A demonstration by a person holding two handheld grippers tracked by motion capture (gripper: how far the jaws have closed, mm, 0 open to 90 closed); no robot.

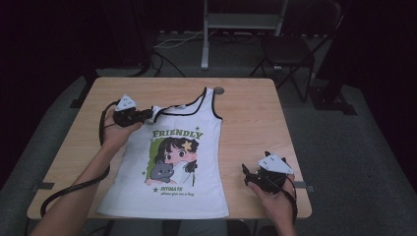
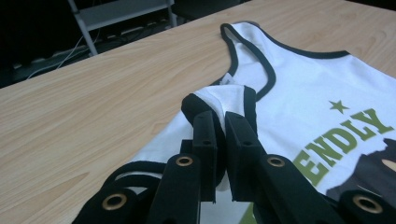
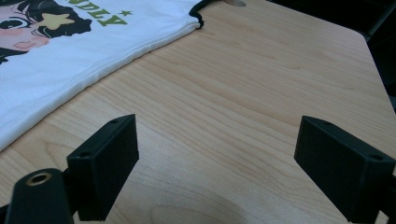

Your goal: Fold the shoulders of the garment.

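Observation:
A white sleeveless top [image 1: 206,189] with black trim, green "FRIENDLY" lettering and a cartoon print lies flat on the wooden table [image 1: 251,113]. My left gripper [image 1: 147,116] is at the top's left shoulder. In the left gripper view its jaws [image 2: 219,120] are shut on the left shoulder strap [image 2: 226,95], which is bunched and folded up out of the grip. My right gripper [image 1: 245,173] rests open over bare wood to the right of the top's hem. In the right gripper view its jaws [image 3: 217,140] stand wide apart with nothing between them, and the top's side edge [image 3: 70,65] lies to the left.
A round cable hole [image 1: 219,90] sits in the table near its far edge, just beyond the top's right strap. Behind the table stand a metal rack's post [image 1: 204,44] and a dark chair [image 1: 290,49]. The table's right edge lies close to my right gripper.

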